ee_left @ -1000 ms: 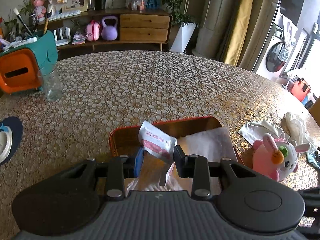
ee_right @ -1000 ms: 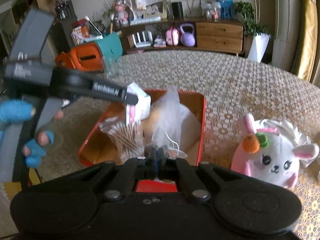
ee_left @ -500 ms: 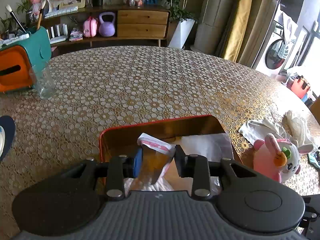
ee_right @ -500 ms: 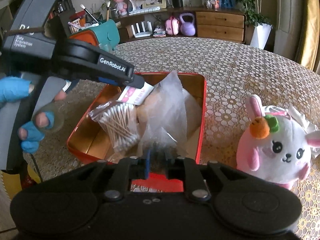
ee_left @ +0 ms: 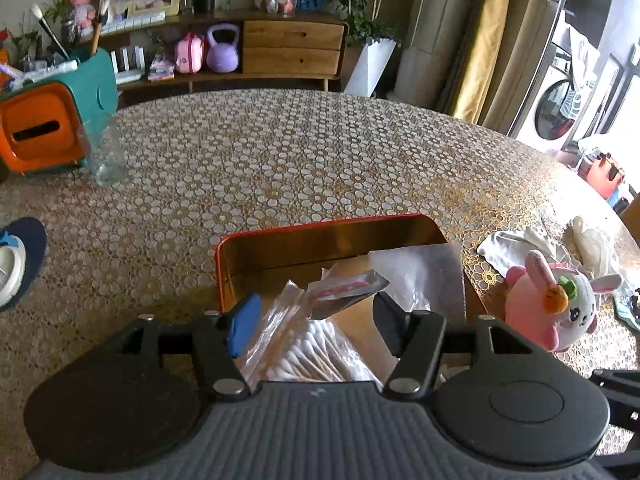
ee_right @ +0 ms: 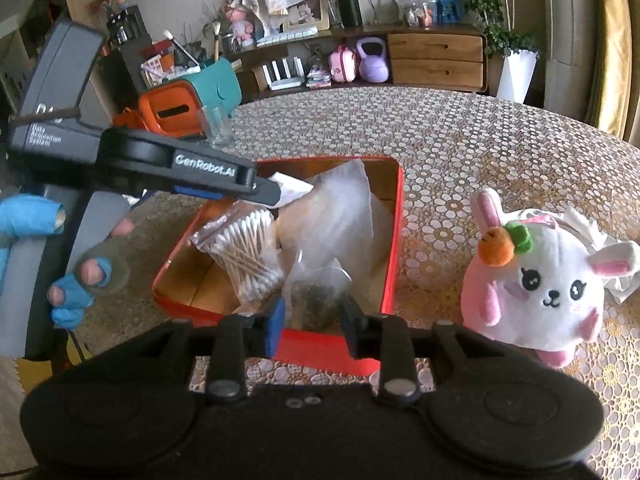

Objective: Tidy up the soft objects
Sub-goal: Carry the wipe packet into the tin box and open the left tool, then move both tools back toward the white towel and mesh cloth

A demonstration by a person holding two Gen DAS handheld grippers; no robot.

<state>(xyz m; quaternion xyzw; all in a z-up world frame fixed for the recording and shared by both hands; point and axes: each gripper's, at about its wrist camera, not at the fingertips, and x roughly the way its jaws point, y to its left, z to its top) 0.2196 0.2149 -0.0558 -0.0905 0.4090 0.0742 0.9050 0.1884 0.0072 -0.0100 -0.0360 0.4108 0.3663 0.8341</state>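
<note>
A red tin box stands on the table. In it lie a bag of cotton swabs, a pink and white wipe packet, a clear plastic bag and a small bag of dark stuff. My left gripper is open just above the box, with the packet loose between its jaws. My right gripper is open at the box's near rim, over the small bag. A pink and white plush rabbit sits right of the box.
A white cloth lies behind the rabbit. A clear glass and an orange and teal tissue box stand at the far left. A dark coaster with a white item lies at the left edge. A sideboard stands behind the table.
Both grippers have opened. The left let go of the wipe packet, which now lies in the box. The right let go of the clear bag and drew back to the rim.
</note>
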